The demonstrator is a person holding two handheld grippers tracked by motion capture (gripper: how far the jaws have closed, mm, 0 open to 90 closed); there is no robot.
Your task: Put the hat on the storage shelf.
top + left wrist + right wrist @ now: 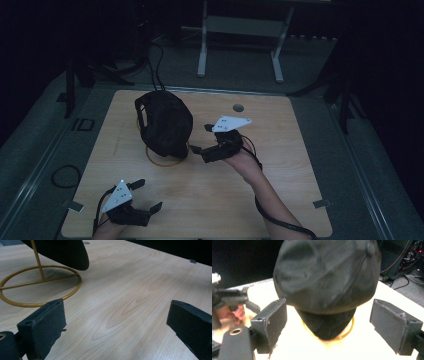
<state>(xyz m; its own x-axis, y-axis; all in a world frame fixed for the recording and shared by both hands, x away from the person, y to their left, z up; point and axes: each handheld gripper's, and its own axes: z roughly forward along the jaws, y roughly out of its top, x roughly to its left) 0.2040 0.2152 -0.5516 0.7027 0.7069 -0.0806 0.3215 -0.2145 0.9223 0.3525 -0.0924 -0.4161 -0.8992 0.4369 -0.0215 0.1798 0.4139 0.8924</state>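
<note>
While right gripper (198, 139) sits wide open beside the black cap (164, 122) on its gold wire stand (37, 286), nothing gripped, left gripper (148, 195) idles wide open near the table (280, 200) edge; its view catches the stand's ring base, cap brim overhanging.

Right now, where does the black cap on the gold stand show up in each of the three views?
High view: the black cap sits left of centre on the table, just left of the right gripper.
Left gripper view: only its lower edge hangs in at top left.
Right gripper view: it fills the upper middle, ahead of the open fingers.
Shared landmark: the gold ring base beneath the cap.
</note>
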